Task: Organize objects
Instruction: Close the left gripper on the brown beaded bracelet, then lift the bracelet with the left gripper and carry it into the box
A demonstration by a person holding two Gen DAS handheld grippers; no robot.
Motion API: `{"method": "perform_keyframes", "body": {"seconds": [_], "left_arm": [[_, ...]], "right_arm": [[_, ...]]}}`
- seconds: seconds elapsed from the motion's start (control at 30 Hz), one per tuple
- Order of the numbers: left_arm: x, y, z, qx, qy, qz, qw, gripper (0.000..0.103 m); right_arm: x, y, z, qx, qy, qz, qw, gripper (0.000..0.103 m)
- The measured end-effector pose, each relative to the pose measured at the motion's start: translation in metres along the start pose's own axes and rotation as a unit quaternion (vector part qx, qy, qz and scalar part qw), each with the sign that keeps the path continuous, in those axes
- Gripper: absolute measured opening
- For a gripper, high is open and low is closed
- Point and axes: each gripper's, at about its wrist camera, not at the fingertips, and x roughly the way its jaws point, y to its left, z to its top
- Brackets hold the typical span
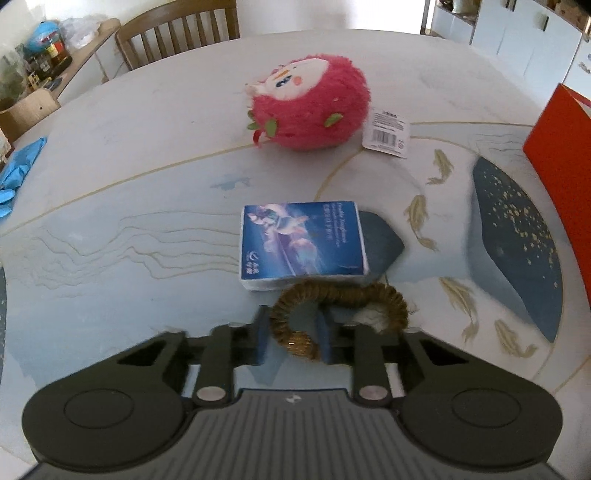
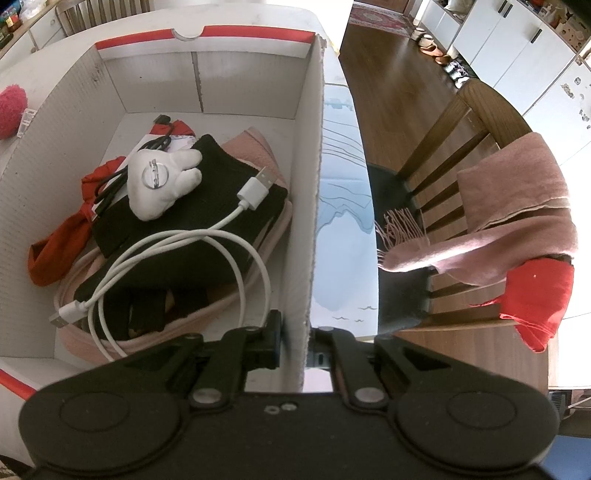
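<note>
L grip: left gripper clamped on ring.
R grip: right gripper pinches box wall.
Risk: ring may slip, hold is on one thin edge only.

A brown wooden slatted chair is seen behind the table at eleven o'clock. In the right view, a pink fringed woollen scarf is draped over another wooden chair at three o'clock.
</note>
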Motion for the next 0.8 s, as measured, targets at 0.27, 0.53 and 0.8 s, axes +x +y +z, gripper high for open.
{"method": "perform_keyframes", "body": {"seconds": [0.27,0.53,0.8], "left_arm": [[-0.026,-0.015,-0.007,-0.009,-0.016,-0.017,0.9997,0.008],[-0.07,-0.046,0.001,0.013,-0.052,-0.037,0.9979,0.008],[-0.112,-0.086,0.024,0.043,-0.101,-0.081,0.9906,0.008]], "right_arm": [[-0.001,-0.002,-0.001,0.0,-0.006,0.008,1.0,0.005],[-0.001,-0.002,-0.002,-0.007,-0.008,0.011,1.0,0.005],[-0.002,-0.001,-0.002,-0.014,-0.009,0.013,1.0,0.004]]}}
